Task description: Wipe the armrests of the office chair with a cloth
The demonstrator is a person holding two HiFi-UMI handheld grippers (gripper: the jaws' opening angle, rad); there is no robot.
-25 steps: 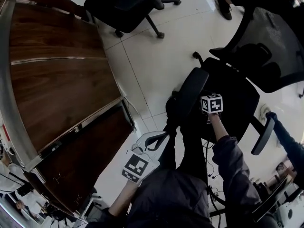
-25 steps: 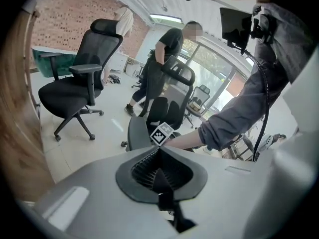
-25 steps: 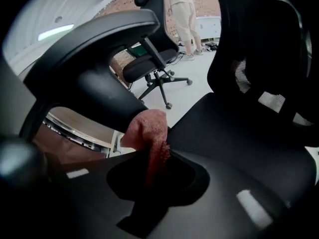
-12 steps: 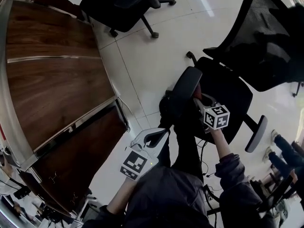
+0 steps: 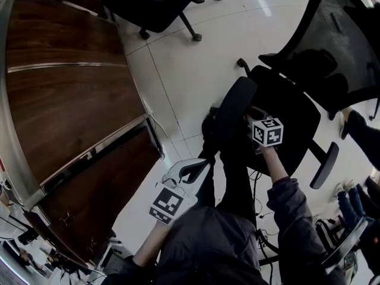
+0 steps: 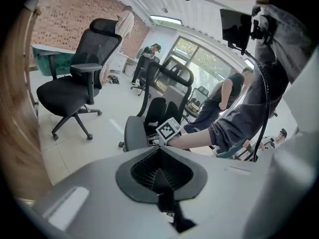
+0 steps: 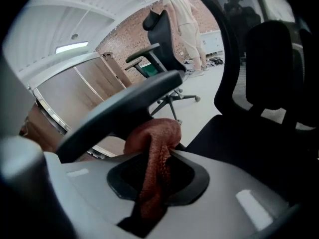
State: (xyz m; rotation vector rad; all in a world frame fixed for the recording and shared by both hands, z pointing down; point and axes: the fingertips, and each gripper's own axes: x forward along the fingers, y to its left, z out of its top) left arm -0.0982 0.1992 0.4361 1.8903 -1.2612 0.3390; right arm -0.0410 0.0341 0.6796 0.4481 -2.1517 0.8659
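A black swivel chair (image 5: 157,5) stands past the far corner of the dark brown, metal-trimmed wooden worktop (image 5: 65,100), on white tiled floor (image 5: 184,64) alongside it.

I'm counting two grippers, the left gripper (image 5: 190,172) and the right gripper (image 5: 255,119), and one cloth (image 7: 152,143). Looking down, I'm making out two chairs for sure: the near chair (image 5: 294,120), showing two armrests, a near armrest (image 5: 234,108) and a far armrest (image 5: 325,166), and the far chair (image 5: 157,2). One counter (image 5: 65,100) is showing.

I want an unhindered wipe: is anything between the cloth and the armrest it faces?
Nothing visible. The cloth, pinched in the right claw, sits right at the edge of the armrest, with no other object between them.
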